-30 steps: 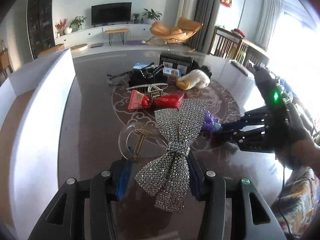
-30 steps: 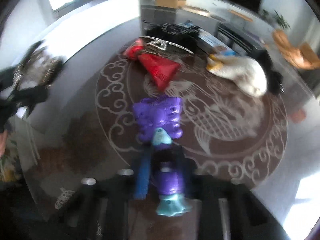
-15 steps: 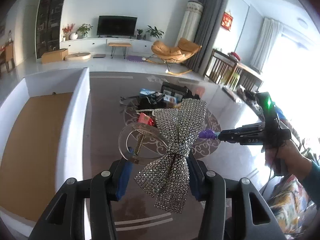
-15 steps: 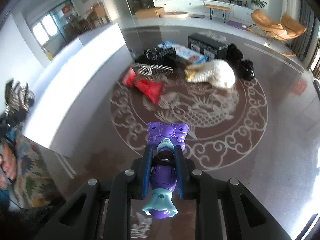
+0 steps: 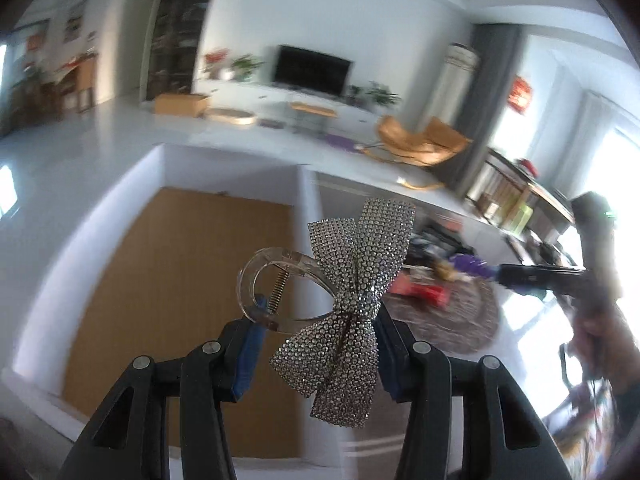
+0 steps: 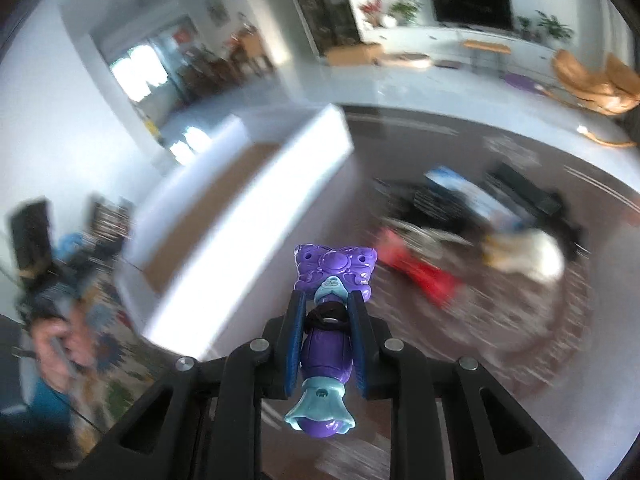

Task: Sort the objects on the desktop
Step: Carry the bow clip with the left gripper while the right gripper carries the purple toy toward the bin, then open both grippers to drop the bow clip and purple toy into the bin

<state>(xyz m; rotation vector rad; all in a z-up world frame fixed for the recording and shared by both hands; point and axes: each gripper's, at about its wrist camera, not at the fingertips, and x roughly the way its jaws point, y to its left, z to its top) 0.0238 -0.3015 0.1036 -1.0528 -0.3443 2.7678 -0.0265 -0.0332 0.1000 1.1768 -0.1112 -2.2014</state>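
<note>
My left gripper [image 5: 318, 334] is shut on a hair clip with a silver rhinestone bow [image 5: 352, 300] and a clear plastic loop [image 5: 256, 276]. It hangs in the air beside the right wall of a white box [image 5: 308, 216] with a brown floor [image 5: 180, 280]. My right gripper [image 6: 326, 312] is shut on a purple and light blue toy comb [image 6: 328, 312], lifted above the dark table. In the left wrist view the right gripper [image 5: 532, 274] shows at the right, carrying the purple toy [image 5: 468, 262]. The white box [image 6: 256, 208] lies left of it.
Several objects remain on the round patterned mat [image 6: 500, 320]: a red packet [image 6: 424, 276], a white plush [image 6: 528, 256], dark boxes [image 6: 516, 188] and black items. A hand [image 6: 60, 340] holds the left tool at the far left. The living room lies beyond.
Both grippers have risen from the table with their objects. The left one has swung left with the bow clip to the box; the right one has lifted the purple toy and turned towards the box.
</note>
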